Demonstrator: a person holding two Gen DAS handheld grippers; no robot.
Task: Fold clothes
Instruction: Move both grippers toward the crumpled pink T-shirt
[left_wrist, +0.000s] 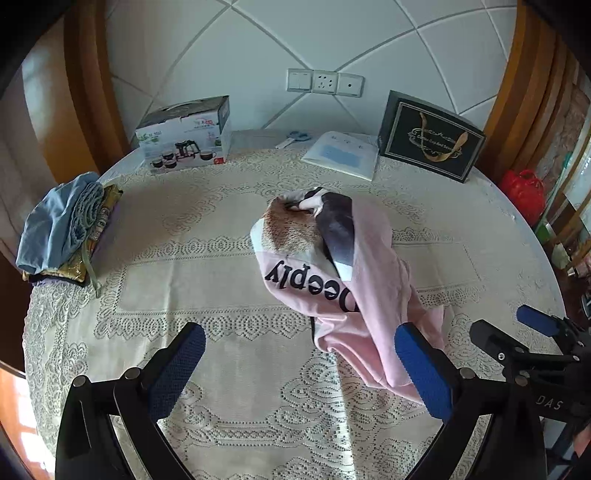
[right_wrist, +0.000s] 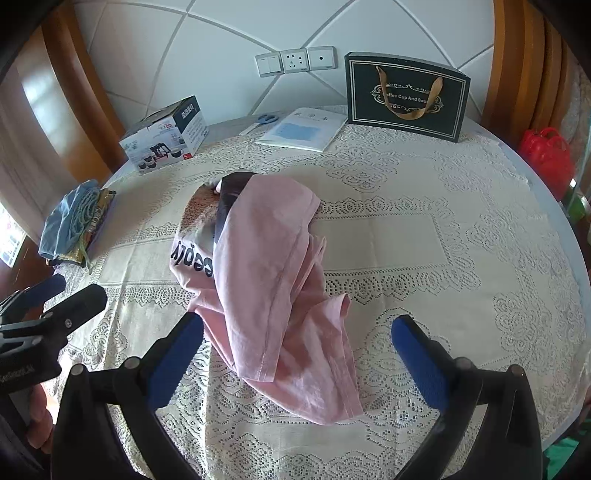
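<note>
A pink garment lay crumpled in a loose heap near the middle of the tabletop, unfolded. One part of it showed a printed picture in brown, white and dark tones, and under that the black lettering "Deeply", upside down from the cameras. The rest was plain pink cloth, bunched and twisted, with a hemmed edge trailing toward the near side.

The left gripper hovered low over the tabletop with its blue-padded fingers spread wide and nothing between them; its right finger stood just in front of the garment's near end. The right gripper was likewise wide open and empty, its fingers to either side of the trailing pink hem.

The tabletop was round and covered with a cream lace cloth. Behind it was a white padded wall with a row of switches and a socket, framed by wooden trim.

At the far left stood a tea-set box, shut. At the far right stood a dark gift bag with tan ribbon handles; its contents were hidden. Between them lay a white booklet and blue-handled scissors. A stack of folded clothes, blue on top, sat at the left edge.
</note>
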